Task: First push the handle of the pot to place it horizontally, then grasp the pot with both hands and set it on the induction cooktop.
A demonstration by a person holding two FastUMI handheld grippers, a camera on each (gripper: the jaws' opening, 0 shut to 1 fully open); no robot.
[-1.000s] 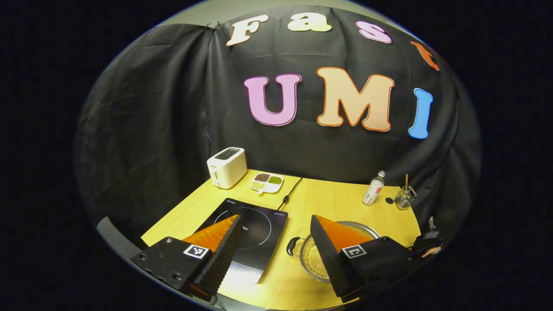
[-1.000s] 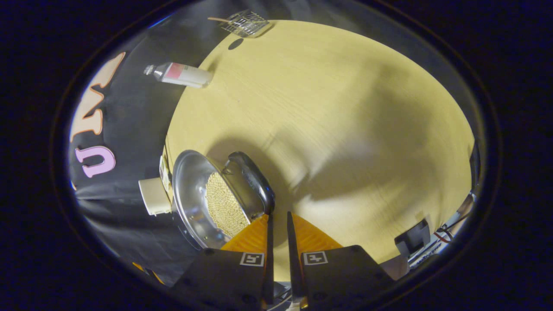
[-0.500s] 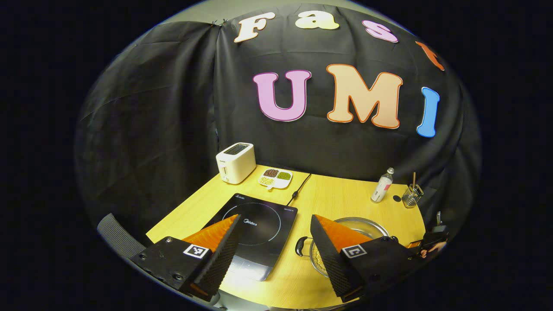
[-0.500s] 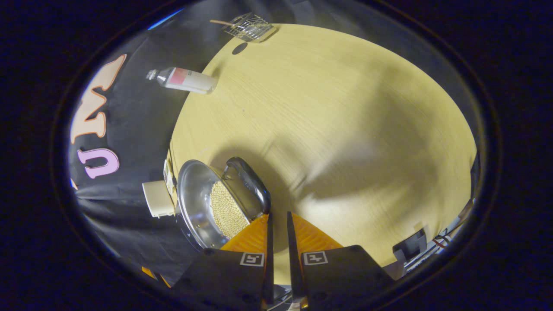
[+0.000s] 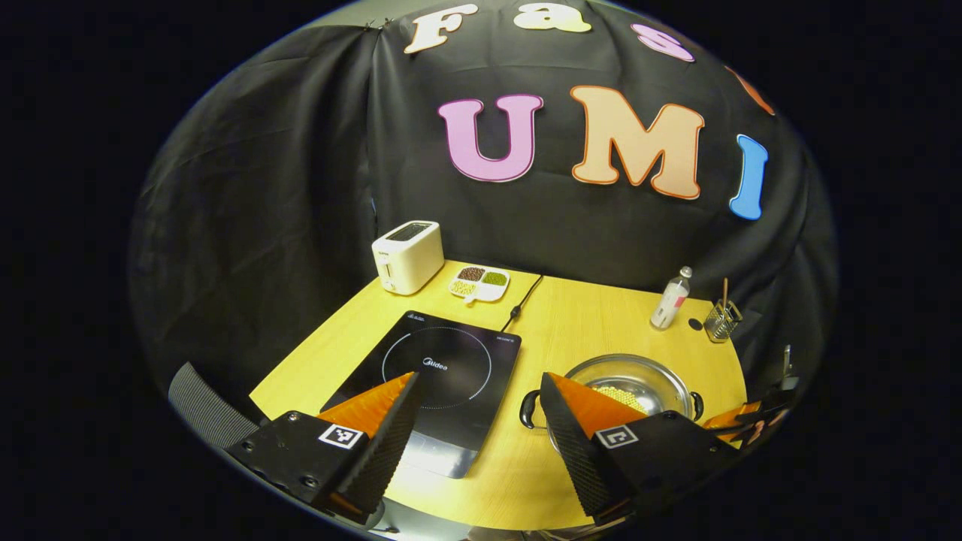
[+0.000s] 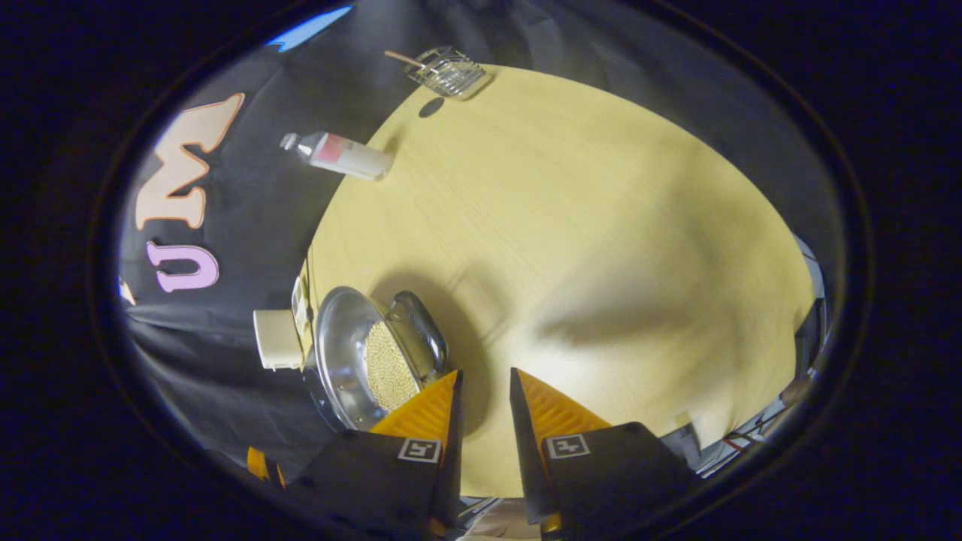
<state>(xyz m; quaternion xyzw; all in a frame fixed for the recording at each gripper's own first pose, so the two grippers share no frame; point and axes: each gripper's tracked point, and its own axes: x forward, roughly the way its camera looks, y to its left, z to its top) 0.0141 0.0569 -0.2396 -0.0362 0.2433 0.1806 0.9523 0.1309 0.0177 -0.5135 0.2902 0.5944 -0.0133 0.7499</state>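
A steel pot (image 5: 639, 370) holding yellow beans stands on the wooden table, just right of the black induction cooktop (image 5: 440, 368). Dark side handles show on its left (image 5: 527, 409) and right (image 5: 697, 406). My left gripper (image 5: 479, 376) hangs open and empty above the table's front edge, between cooktop and pot. In the right gripper view the pot (image 6: 342, 353) lies at lower left, with its dark handle (image 6: 422, 330) just beyond my left fingertip. My right gripper (image 6: 485, 373) is slightly open, empty, close to that handle and apart from it. It also appears beside the pot, the right gripper (image 5: 751, 419).
A white toaster (image 5: 408, 255), a divided dish of grains (image 5: 479, 284) and the cooktop's cord (image 5: 518, 304) sit at the back. A bottle (image 5: 671, 298) and wire holder (image 5: 723, 321) stand back right; bottle (image 6: 342, 154), holder (image 6: 447, 71). Bare table (image 6: 586, 248) spreads right of the pot.
My right gripper's fingers have parted a little and drawn back from the pot handle. The left gripper has lifted and tilted, so cooktop and pot sit farther off.
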